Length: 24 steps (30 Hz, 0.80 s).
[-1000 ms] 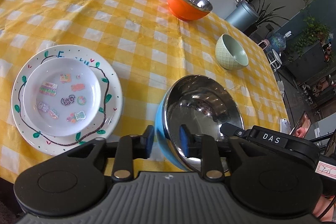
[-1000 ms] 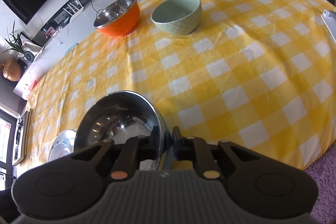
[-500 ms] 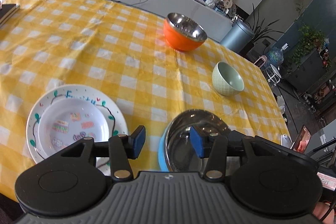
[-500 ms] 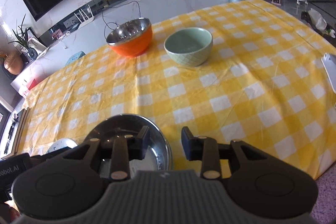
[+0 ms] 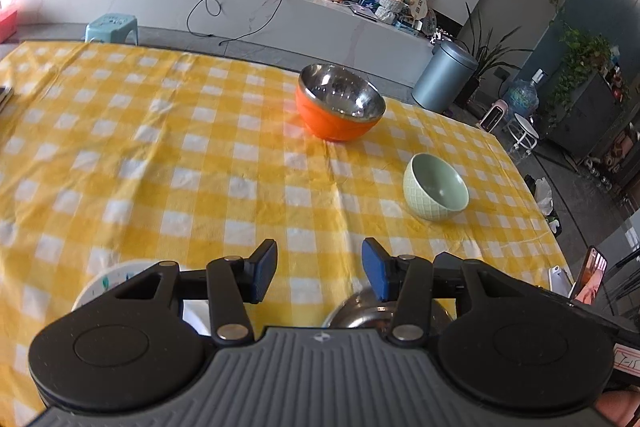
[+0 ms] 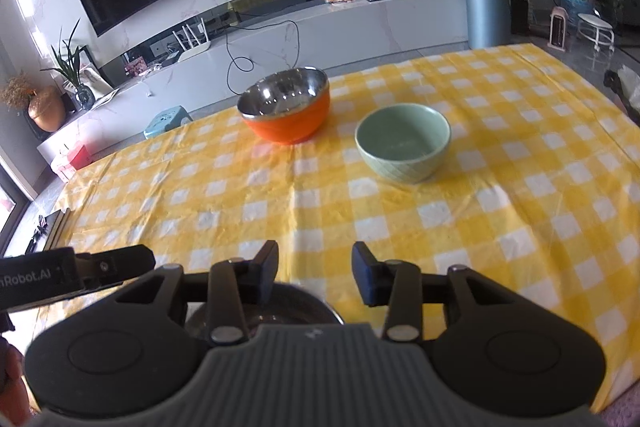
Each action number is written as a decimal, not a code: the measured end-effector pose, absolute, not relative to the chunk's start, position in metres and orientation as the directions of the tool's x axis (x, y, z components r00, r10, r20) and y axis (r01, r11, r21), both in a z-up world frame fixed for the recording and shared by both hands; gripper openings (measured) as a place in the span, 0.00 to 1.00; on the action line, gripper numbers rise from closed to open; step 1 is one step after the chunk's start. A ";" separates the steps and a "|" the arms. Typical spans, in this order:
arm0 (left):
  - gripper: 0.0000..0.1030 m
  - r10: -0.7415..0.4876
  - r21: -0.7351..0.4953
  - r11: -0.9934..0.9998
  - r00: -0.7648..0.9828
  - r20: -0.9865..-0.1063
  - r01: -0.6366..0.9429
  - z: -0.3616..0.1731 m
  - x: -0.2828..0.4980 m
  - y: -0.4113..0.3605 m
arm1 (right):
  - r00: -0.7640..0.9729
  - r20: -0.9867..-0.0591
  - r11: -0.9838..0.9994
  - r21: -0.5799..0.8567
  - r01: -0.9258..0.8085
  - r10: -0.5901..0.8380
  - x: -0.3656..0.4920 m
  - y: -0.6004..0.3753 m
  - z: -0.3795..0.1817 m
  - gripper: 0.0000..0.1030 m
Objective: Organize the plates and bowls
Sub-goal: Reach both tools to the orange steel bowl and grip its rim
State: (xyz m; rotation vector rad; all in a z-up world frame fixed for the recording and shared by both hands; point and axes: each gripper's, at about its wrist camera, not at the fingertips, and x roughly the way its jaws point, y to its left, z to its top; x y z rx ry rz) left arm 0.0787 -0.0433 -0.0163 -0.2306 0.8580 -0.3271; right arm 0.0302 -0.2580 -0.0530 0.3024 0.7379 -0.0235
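Beyond the steel bowl [image 6: 280, 307], both grippers' fingers [image 5: 264, 269] just opened, empty; next should approach orange bowl [image 5: 340, 107] rim squarely.

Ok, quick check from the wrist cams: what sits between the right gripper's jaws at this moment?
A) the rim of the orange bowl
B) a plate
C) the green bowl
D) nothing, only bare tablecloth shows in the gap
D. The right gripper stands open, its jaws having just been opening, with only the yellow checked tablecloth in the gap; the steel bowl lies below, unheld.
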 end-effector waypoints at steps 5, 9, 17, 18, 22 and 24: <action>0.54 -0.370 -0.294 0.929 0.608 -0.703 0.226 -0.009 0.108 -0.050 | 0.756 -0.648 0.969 0.232 0.086 0.088 0.055 -0.253 -0.044 0.42; 0.54 -0.379 -0.291 0.925 0.618 -0.689 0.243 -0.003 0.133 -0.052 | 0.767 -0.633 0.971 0.231 0.056 0.106 0.080 -0.251 -0.039 0.43; 0.58 -0.395 -0.324 0.917 0.648 -0.651 0.233 -0.003 0.189 -0.052 | 0.786 -0.602 0.957 0.287 0.049 0.140 0.139 -0.264 -0.035 0.43; 0.58 -0.396 -0.330 0.916 0.650 -0.649 0.229 -0.004 0.196 -0.052 | 0.788 -0.599 0.955 0.293 0.050 0.142 0.147 -0.266 -0.036 0.43; 0.58 -0.408 -0.375 0.906 0.647 -0.644 0.198 -0.015 0.230 -0.051 | 0.789 -0.601 0.953 0.294 0.069 0.128 0.181 -0.273 -0.043 0.43; 0.58 -0.428 -0.408 0.893 0.636 -0.642 0.190 -0.021 0.247 -0.052 | 0.781 -0.612 0.952 0.295 0.082 0.122 0.198 -0.276 -0.049 0.43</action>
